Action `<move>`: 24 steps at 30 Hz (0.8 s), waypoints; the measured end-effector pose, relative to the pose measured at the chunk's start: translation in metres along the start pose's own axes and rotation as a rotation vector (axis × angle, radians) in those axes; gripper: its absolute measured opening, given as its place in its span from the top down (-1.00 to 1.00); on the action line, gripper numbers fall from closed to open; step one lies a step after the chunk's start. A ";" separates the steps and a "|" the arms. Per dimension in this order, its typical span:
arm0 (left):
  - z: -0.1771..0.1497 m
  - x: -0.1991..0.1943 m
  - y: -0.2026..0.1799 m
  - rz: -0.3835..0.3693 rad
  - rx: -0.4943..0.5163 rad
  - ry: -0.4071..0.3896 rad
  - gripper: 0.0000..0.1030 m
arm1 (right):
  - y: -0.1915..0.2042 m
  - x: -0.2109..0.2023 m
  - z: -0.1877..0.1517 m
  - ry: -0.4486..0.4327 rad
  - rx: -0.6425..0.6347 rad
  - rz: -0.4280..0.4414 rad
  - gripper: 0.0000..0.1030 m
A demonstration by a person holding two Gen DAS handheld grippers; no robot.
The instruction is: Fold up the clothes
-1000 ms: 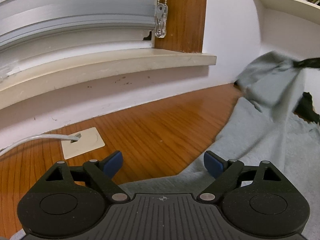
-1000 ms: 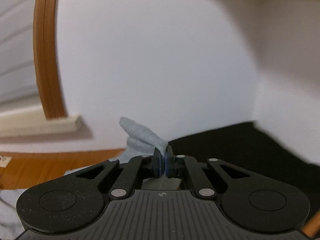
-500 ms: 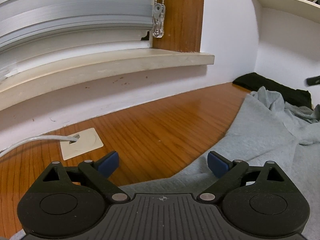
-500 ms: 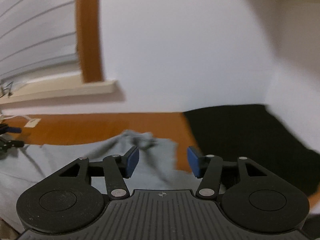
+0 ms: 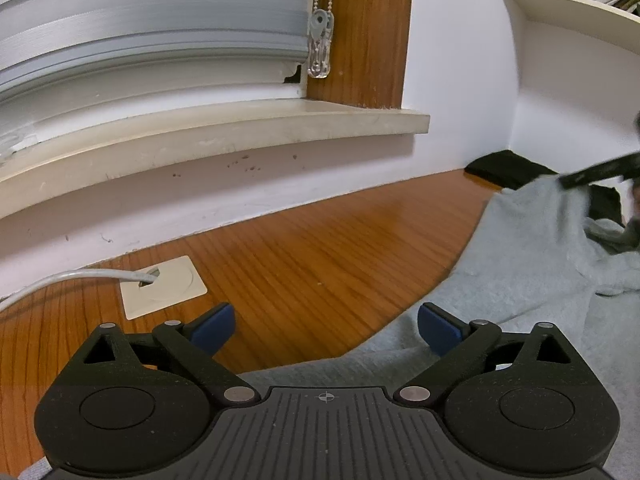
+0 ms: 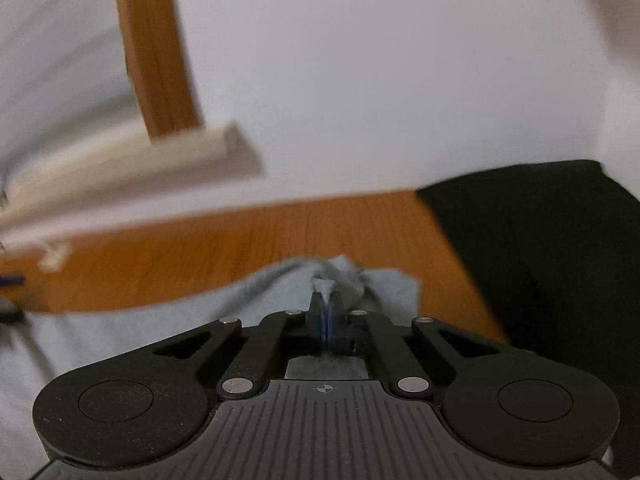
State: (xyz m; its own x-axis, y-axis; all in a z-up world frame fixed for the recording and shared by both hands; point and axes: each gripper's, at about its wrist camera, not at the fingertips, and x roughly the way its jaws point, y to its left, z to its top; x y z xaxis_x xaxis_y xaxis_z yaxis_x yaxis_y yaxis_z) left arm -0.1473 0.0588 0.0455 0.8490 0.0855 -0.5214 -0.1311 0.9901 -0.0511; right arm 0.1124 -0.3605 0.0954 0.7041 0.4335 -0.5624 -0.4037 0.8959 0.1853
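A light grey garment (image 5: 520, 280) lies spread on the wooden surface (image 5: 320, 248), running under my left gripper (image 5: 325, 314). The left jaws are opening wide, with nothing pinched between them; the right blue pad (image 5: 438, 326) hovers over the cloth's edge. In the right wrist view, my right gripper (image 6: 327, 300) is shut on a small raised fold of the grey garment (image 6: 160, 328) at its far end. From the left wrist view the right gripper (image 5: 592, 170) shows as a blurred black shape at the garment's far right corner.
A black garment (image 6: 540, 260) lies in the corner by the white wall, just beyond the grey one. A cream outlet plate (image 5: 164, 288) with a white cable (image 5: 60, 280) sits at left. A window sill (image 5: 240, 136), blinds and a bookshelf (image 5: 580, 4) stand behind.
The right gripper held a raised flap, opened and let it drop, then came lower and shut on a fold of the grey garment. The left gripper stayed put, its fingers spreading slightly.
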 end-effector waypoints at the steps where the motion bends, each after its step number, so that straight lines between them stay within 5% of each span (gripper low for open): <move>1: 0.000 0.000 0.001 -0.002 -0.003 -0.001 -0.92 | -0.004 -0.015 0.000 -0.003 0.010 0.004 0.97; 4: 0.000 0.000 0.002 -0.006 -0.010 -0.002 -0.92 | -0.011 -0.028 -0.010 0.106 -0.030 -0.017 0.88; 6: 0.001 0.000 0.001 -0.005 -0.009 0.000 -0.92 | -0.014 -0.019 -0.018 0.175 -0.061 -0.062 0.49; 8: 0.001 -0.001 0.001 -0.003 -0.006 0.001 -0.93 | -0.018 -0.018 -0.019 0.130 -0.055 -0.118 0.26; 11: 0.000 0.000 -0.001 0.002 0.004 0.007 -0.94 | -0.013 -0.014 -0.013 0.047 -0.020 -0.079 -0.04; 16: -0.001 0.002 -0.003 0.012 0.020 0.012 -0.94 | 0.003 0.041 -0.006 0.084 -0.055 -0.084 -0.06; 22: -0.001 0.002 -0.001 0.009 0.015 0.007 -0.95 | -0.024 0.088 0.006 0.105 0.121 -0.084 -0.04; 24: -0.001 0.003 0.000 0.008 0.017 0.007 -0.95 | -0.030 0.100 0.008 0.127 0.148 -0.082 0.18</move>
State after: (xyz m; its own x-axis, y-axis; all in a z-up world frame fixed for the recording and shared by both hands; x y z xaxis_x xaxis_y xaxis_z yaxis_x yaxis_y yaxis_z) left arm -0.1456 0.0585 0.0429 0.8443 0.0931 -0.5277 -0.1293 0.9911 -0.0321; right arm 0.1998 -0.3430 0.0405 0.6481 0.3511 -0.6758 -0.2508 0.9363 0.2459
